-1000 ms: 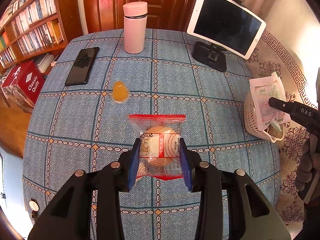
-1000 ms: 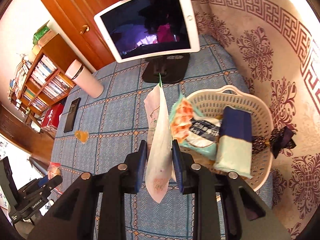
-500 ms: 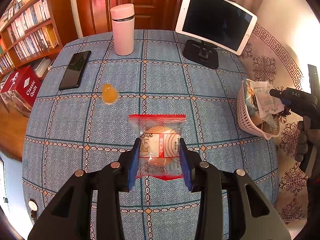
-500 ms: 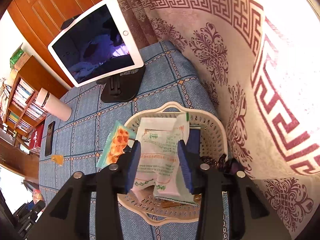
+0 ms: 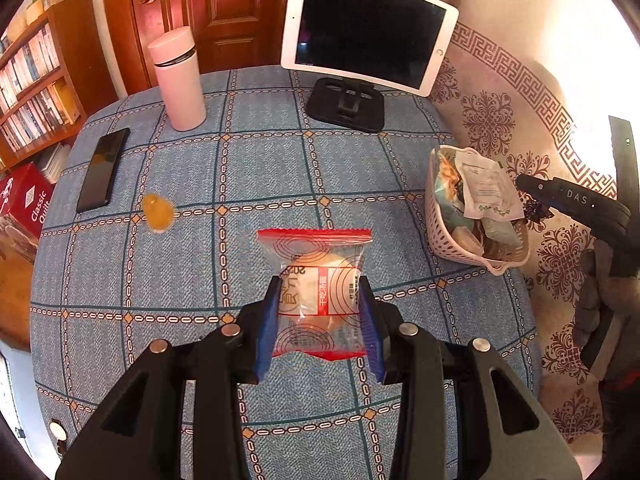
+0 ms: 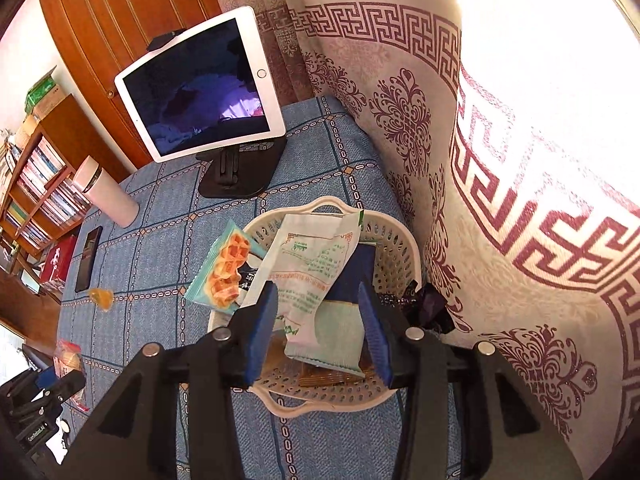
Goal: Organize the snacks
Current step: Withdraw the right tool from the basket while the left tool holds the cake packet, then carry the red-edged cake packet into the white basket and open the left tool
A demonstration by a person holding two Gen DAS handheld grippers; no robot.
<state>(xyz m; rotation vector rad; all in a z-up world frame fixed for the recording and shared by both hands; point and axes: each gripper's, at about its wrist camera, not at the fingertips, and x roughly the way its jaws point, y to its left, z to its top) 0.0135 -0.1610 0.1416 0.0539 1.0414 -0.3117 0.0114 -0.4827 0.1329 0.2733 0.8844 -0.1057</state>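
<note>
My left gripper (image 5: 319,285) is shut on a clear snack packet with red ends (image 5: 316,256), held above the blue checked tablecloth. The white basket (image 5: 436,236) stands to its right near the table edge, holding several snack packets. My right gripper (image 6: 317,289) hovers over the basket (image 6: 320,404) and its jaws are opening. A white-and-green packet (image 6: 316,264) lies loose in the basket below and between them, and the pads do not press on it. A waffle packet (image 6: 224,268) leans over the basket's left rim. An orange jelly cup (image 5: 158,212) lies alone on the cloth at the left.
A tablet on a black stand (image 5: 360,40) and a pink flask (image 5: 178,80) stand at the back of the table. A black phone (image 5: 102,170) lies at the left. A patterned cloth-covered wall (image 6: 500,160) rises close behind the basket. A bookshelf and red box are beyond the left edge.
My right gripper carried the white-and-green packet over the basket and let it go; it now lies inside. My left gripper moved with its packet, and the basket now appears nearer.
</note>
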